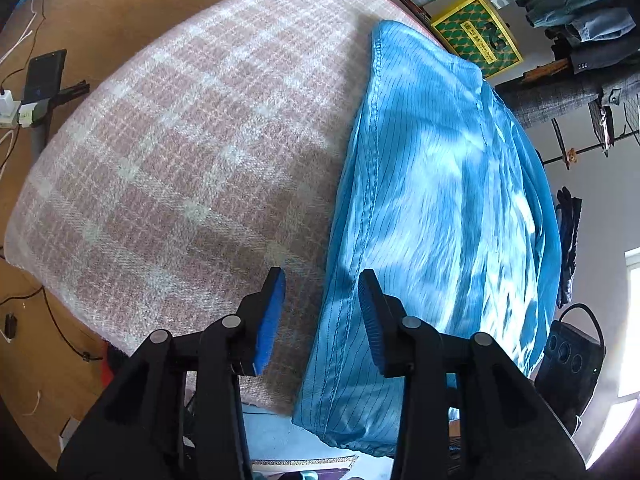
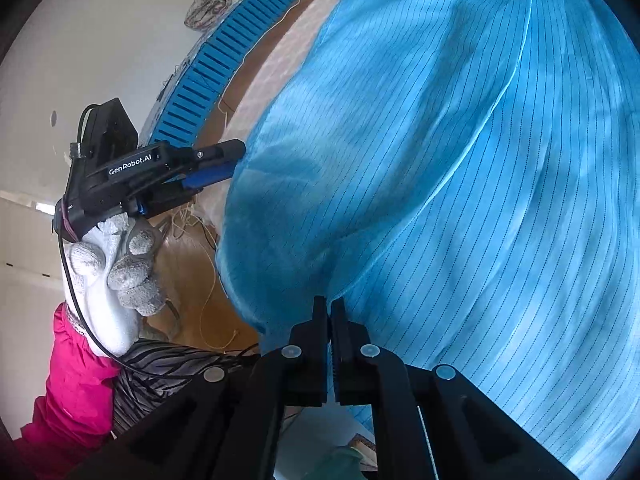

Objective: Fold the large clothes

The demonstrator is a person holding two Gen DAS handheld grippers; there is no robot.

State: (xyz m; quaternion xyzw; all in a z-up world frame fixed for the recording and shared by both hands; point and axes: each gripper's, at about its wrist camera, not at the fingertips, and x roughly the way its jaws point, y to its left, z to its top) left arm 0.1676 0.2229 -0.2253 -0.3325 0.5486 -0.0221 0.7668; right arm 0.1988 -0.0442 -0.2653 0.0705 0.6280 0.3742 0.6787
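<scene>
The shiny blue pinstriped garment (image 2: pixel 460 168) looks slippery — right gripper (image 2: pixel 329 308) jaws clamped on its hem, left gripper (image 1: pixel 322 280) jaws apart beside its edge.

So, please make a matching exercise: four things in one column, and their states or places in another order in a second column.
Things:
1. left tongs
2. right tongs
3. shiny blue pinstriped garment
4. pink and white checked blanket

States or places:
A. spread under the garment
B. shut on a fold of cloth
C. open over the hem
D. lying on the blanket

Pairs: 1-C, 2-B, 3-D, 4-A
</scene>
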